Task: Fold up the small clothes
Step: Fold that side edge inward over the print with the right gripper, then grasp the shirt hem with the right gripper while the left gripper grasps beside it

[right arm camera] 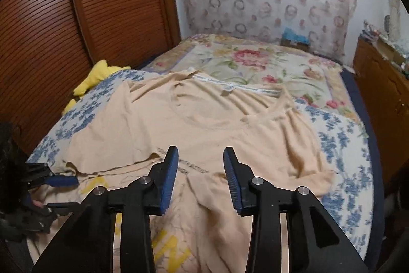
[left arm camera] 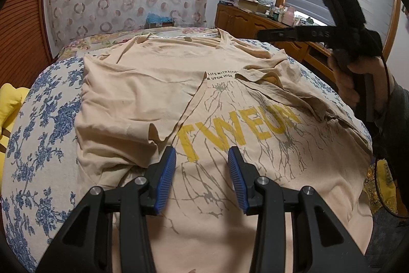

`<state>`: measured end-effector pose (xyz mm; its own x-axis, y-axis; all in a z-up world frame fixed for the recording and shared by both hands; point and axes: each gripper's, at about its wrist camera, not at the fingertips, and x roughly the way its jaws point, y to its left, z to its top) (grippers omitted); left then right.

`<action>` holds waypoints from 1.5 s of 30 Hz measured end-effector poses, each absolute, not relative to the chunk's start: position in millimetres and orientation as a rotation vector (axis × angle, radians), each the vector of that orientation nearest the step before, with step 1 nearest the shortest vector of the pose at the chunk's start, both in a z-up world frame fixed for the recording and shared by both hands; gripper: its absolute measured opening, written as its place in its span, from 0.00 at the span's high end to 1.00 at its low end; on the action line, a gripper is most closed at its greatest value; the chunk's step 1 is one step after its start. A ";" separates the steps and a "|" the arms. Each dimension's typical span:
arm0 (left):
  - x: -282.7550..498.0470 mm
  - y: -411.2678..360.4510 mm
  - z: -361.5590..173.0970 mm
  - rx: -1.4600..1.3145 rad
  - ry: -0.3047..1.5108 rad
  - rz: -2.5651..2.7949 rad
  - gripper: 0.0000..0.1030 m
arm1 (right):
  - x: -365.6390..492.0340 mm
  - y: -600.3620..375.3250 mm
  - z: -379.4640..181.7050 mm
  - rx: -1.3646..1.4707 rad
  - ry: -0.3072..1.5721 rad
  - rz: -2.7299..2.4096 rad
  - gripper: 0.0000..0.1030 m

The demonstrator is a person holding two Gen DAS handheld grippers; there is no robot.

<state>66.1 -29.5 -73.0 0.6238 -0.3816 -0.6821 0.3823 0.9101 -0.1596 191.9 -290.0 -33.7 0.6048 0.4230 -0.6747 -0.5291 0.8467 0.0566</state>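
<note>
A beige T-shirt (left arm camera: 143, 94) with yellow letters and grey branch print lies spread on the bed, its left side and right sleeve folded inward over the print. It also shows in the right wrist view (right arm camera: 204, 134). My left gripper (left arm camera: 202, 152) is open and empty, just above the shirt's printed middle. My right gripper (right arm camera: 200, 152) is open and empty, hovering over the folded-in sleeve. The right gripper appears raised at the right of the left wrist view (left arm camera: 271, 33). The left gripper shows at the left edge of the right wrist view (right arm camera: 58, 192).
The bed has a blue floral cover (left arm camera: 41, 134) and a pink floral blanket (right arm camera: 255, 60) behind the shirt. A yellow cloth (right arm camera: 97, 76) lies at the bed's left edge by a slatted wooden door (right arm camera: 64, 17). A cluttered wooden dresser (left arm camera: 255, 19) stands at right.
</note>
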 end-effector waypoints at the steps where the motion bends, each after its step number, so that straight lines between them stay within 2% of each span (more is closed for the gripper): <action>1: 66.0 -29.7 -72.9 0.001 0.783 -0.439 0.60 | 186.9 -295.6 -33.2 -0.159 0.736 0.540 0.65; 8: 65.8 -28.6 -71.7 0.009 0.779 -0.434 0.60 | 139.5 -331.8 -51.0 -0.214 0.780 0.494 0.65; 15: 66.3 -28.0 -71.5 0.008 0.781 -0.434 0.60 | 97.5 -356.4 -72.8 -0.181 0.821 0.508 0.80; 23: 66.3 -28.0 -71.3 0.008 0.781 -0.434 0.60 | 86.2 -349.1 -87.9 -0.215 0.851 0.468 0.85; 35: 66.4 -28.2 -71.0 0.008 0.782 -0.435 0.60 | 91.2 -348.9 -93.8 -0.217 0.866 0.458 0.86; 37: 66.6 -28.2 -71.0 0.008 0.782 -0.434 0.60 | 88.1 -345.6 -92.0 -0.223 0.856 0.484 0.95; 39: 66.4 -28.3 -71.0 0.007 0.782 -0.434 0.60 | 82.1 -342.5 -85.0 -0.233 0.829 0.499 0.99; 45: 66.6 -28.5 -70.9 0.007 0.782 -0.434 0.60 | 64.8 -330.7 -66.7 -0.240 0.783 0.539 1.00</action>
